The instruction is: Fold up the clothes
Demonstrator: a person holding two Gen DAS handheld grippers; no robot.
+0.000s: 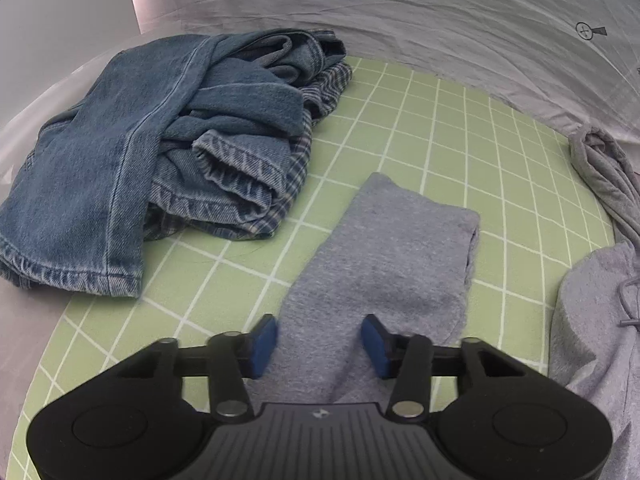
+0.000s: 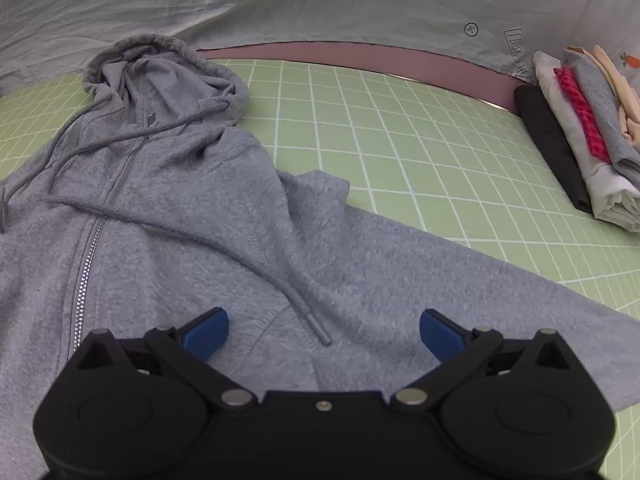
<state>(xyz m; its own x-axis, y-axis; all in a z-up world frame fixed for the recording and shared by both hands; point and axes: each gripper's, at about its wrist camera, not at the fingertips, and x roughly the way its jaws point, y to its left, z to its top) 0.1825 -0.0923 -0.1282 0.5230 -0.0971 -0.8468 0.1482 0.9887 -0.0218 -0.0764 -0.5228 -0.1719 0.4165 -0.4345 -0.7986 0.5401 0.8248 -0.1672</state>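
Note:
A grey zip hoodie [image 2: 180,216] lies face up on the green grid mat [image 2: 400,128], hood at the far left, one sleeve [image 2: 460,280] stretched to the right. My right gripper [image 2: 324,330] is open, hovering over the hoodie's chest near a drawstring tip [image 2: 320,330]. In the left wrist view the other grey sleeve [image 1: 384,256] lies flat on the mat [image 1: 440,128]. My left gripper [image 1: 318,346] is open with its blue pads [image 1: 262,344] on either side of that sleeve. The hoodie body [image 1: 592,320] shows at the right edge.
A crumpled pile of blue jeans [image 1: 152,152] over a plaid garment [image 1: 296,176] sits at the mat's left. A stack of folded clothes [image 2: 580,128] stands at the far right. White wrinkled sheet [image 2: 320,0] borders the back.

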